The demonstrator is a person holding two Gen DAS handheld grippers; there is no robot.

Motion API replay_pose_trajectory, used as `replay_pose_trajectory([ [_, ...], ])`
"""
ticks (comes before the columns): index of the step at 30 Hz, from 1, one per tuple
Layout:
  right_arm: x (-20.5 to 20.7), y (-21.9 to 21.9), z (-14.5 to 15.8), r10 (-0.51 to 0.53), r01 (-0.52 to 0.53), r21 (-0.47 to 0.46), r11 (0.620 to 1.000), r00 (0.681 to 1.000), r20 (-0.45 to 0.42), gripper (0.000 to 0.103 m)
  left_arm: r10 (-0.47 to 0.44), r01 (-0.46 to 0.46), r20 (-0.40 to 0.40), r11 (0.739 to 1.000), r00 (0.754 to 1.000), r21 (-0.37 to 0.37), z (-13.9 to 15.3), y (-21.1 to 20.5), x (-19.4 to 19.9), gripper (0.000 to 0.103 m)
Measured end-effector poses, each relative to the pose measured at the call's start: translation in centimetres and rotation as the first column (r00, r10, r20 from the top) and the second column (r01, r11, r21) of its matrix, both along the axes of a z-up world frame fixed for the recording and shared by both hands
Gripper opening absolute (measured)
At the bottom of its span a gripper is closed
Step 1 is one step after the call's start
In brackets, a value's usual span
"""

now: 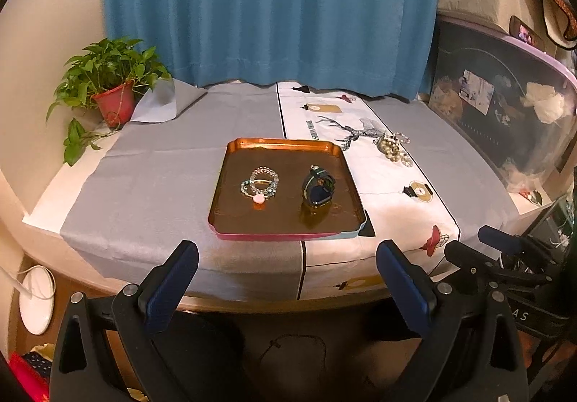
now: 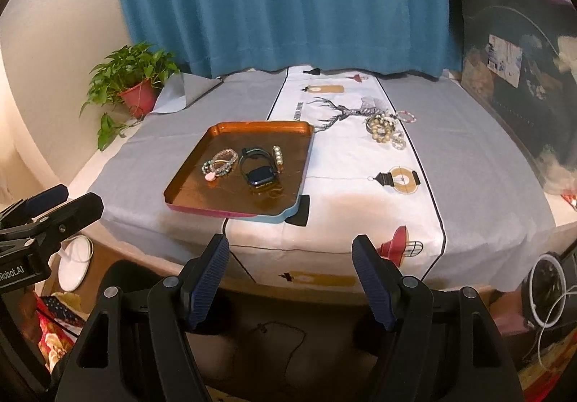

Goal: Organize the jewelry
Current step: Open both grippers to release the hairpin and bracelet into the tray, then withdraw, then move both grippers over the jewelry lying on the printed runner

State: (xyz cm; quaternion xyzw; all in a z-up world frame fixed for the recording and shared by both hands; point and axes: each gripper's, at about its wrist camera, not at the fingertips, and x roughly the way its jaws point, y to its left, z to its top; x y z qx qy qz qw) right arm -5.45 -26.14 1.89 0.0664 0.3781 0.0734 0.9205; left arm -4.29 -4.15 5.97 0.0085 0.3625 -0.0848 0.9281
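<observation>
A copper tray (image 1: 230,185) (image 2: 187,171) sits mid-table. In it lie pale bead bracelets with a pink charm (image 1: 260,184) (image 2: 217,164), a dark smartwatch (image 1: 318,187) (image 2: 259,169) and a short pearl bracelet (image 2: 278,157). A pile of bead bracelets (image 1: 393,146) (image 2: 387,128) lies on the white deer runner to the tray's right. My left gripper (image 1: 286,281) is open and empty, off the table's front edge. My right gripper (image 2: 290,277) is open and empty, also in front of the edge.
A potted green plant (image 1: 108,84) (image 2: 133,84) stands at the back left. A blue curtain (image 1: 270,5) hangs behind. A clear storage bin (image 1: 505,106) and boxes crowd the right side. A grey cloth (image 1: 162,167) covers the table.
</observation>
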Motion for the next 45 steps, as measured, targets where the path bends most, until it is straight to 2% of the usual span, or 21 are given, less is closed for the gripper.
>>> replay_pose_trajectory([
  [10,1.6,-2.3,-2.0,-0.042,0.043,0.028,0.999,0.998,-0.045,0.072,-0.026,0.027,-0.052,0.999,0.998,0.026,-1.5,-2.1,2.2,0.098],
  [19,4.6,-7.3,-4.6,-0.139,0.145,0.055,0.988,0.986,-0.096,0.072,-0.048,0.053,-0.094,0.997,0.994,0.049,-2.5,-5.0,5.4,0.098],
  [30,7.8,-12.8,-6.8,-0.242,0.245,0.015,0.969,0.964,-0.110,0.072,-0.111,0.119,-0.145,0.992,0.983,0.043,-3.6,-10.5,10.5,0.098],
  [35,9.2,-14.8,-8.1,-0.265,0.268,0.002,0.964,0.956,-0.125,0.072,-0.127,0.133,-0.189,0.991,0.974,0.015,-4.6,-12.3,12.7,0.098],
  [39,11.5,-16.1,-9.4,-0.246,0.244,-0.030,0.969,0.960,-0.134,0.072,-0.117,0.122,-0.208,0.992,0.971,0.014,-5.0,-13.2,14.2,0.098],
  [45,18.1,-17.7,-12.3,-0.198,0.193,-0.046,0.980,0.964,-0.176,0.072,-0.103,0.111,-0.200,0.993,0.974,0.034,-5.3,-14.7,17.0,0.098],
])
